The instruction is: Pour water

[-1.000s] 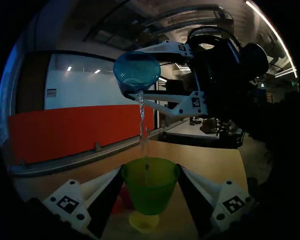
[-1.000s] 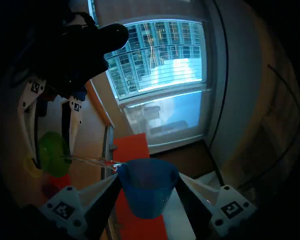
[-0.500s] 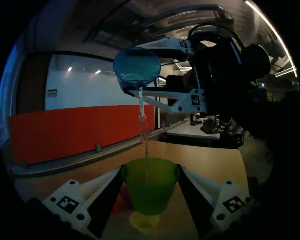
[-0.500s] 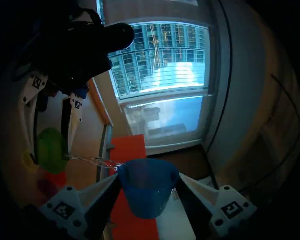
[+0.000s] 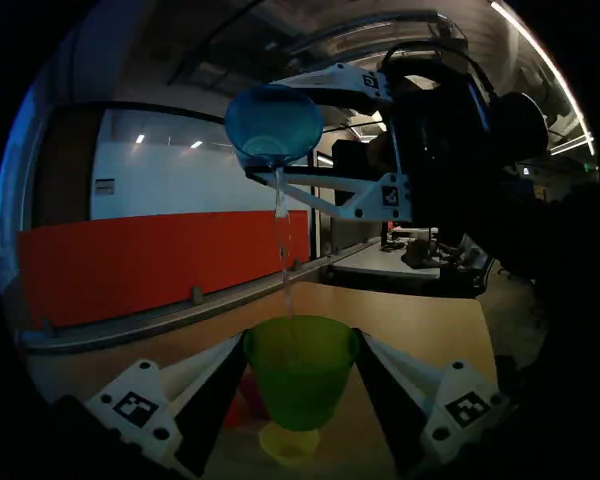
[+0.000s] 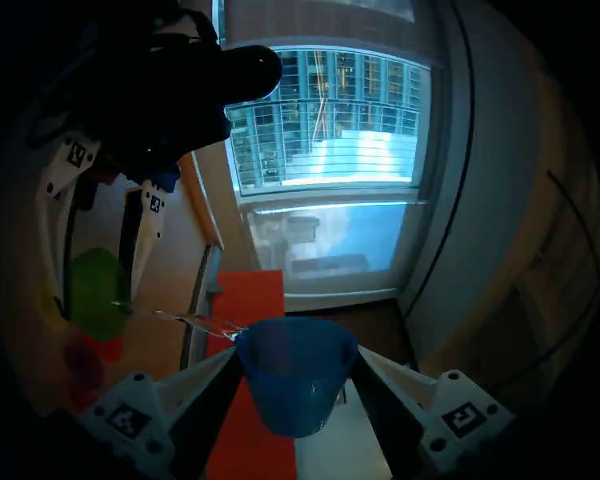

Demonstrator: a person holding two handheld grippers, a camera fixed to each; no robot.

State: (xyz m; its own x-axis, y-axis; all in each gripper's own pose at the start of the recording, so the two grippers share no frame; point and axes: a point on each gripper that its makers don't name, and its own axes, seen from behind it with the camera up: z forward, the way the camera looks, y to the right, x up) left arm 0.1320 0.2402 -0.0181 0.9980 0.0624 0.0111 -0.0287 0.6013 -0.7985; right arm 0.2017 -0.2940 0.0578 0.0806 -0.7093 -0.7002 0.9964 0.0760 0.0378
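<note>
In the left gripper view my left gripper [image 5: 300,376] is shut on a green cup [image 5: 302,370], held upright above a wooden table [image 5: 412,312]. Above it the right gripper [image 5: 300,128] holds a blue cup [image 5: 274,124] tipped over, and a thin stream of water [image 5: 282,240] falls from its rim into the green cup. In the right gripper view my right gripper [image 6: 296,384] is shut on the blue cup [image 6: 295,382]. Water [image 6: 192,320] leaves its rim toward the green cup [image 6: 96,292], which sits between the left gripper's fingers [image 6: 144,232].
A yellow cup [image 5: 289,442] and a red cup [image 5: 250,392] stand on the table below the green one. A red wall panel [image 5: 156,256] runs behind the table. A large window [image 6: 332,176] and a gloved hand [image 6: 172,80] appear in the right gripper view.
The blue cup has risen slightly and tipped further. The stream of water has thinned. The green cup has stayed where it was.
</note>
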